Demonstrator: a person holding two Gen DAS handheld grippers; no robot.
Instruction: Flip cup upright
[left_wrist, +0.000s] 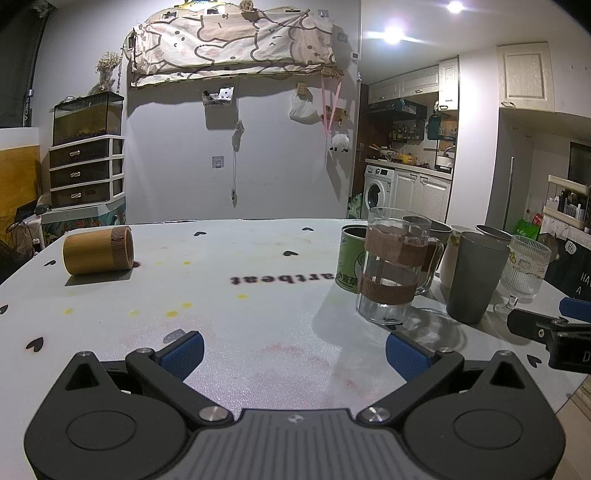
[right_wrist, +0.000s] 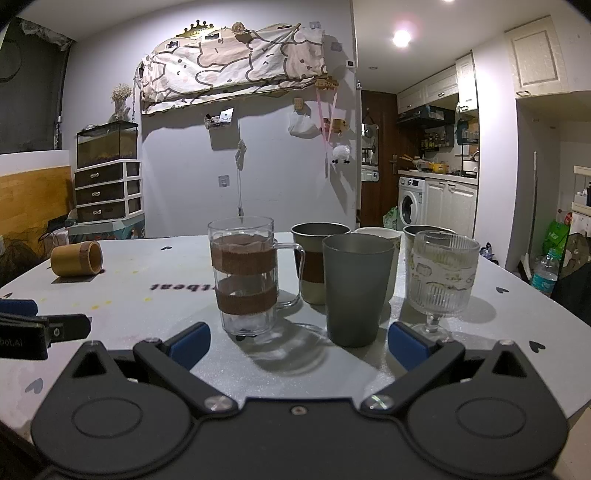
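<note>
Risk notes, cup-flip trial. Bamboo cup (left_wrist: 98, 250) lies on its side on the desk (left_wrist: 258, 295), well ahead and to the left of the left tongs (left_wrist: 293, 354), mouth toward the right, a tape band round the rim end. Left tongs stand apart with nothing between the pads; right tongs (right_wrist: 298, 345) likewise apart and empty, hovering just short of the upright cluster.

Cluster ahead of the right tongs: taped glass mug (right_wrist: 243, 280), grey tumbler (right_wrist: 355, 290), ribbed stemmed glass (right_wrist: 441, 277), steel cup (right_wrist: 317, 258) behind. From the left view a green tin (left_wrist: 351, 258) stands behind the mug. All of these already stand upright; only the bamboo cup looks to need turning.

Likely failure points, as judged:
- A cylinder on its side can roll. A nudge from one pad before the other closes would send it toward the far left edge of the desk, which is near.
- Smooth bamboo wall may slip in the pads during rotation; gripping across the tape band seems safer.
- The right tongs sit close to the tumbler and stemmed glass; any sideways drift could knock the top-heavy stemmed glass over.
- If the left tongs swing across, their right pad passes near the glass mug.
</note>
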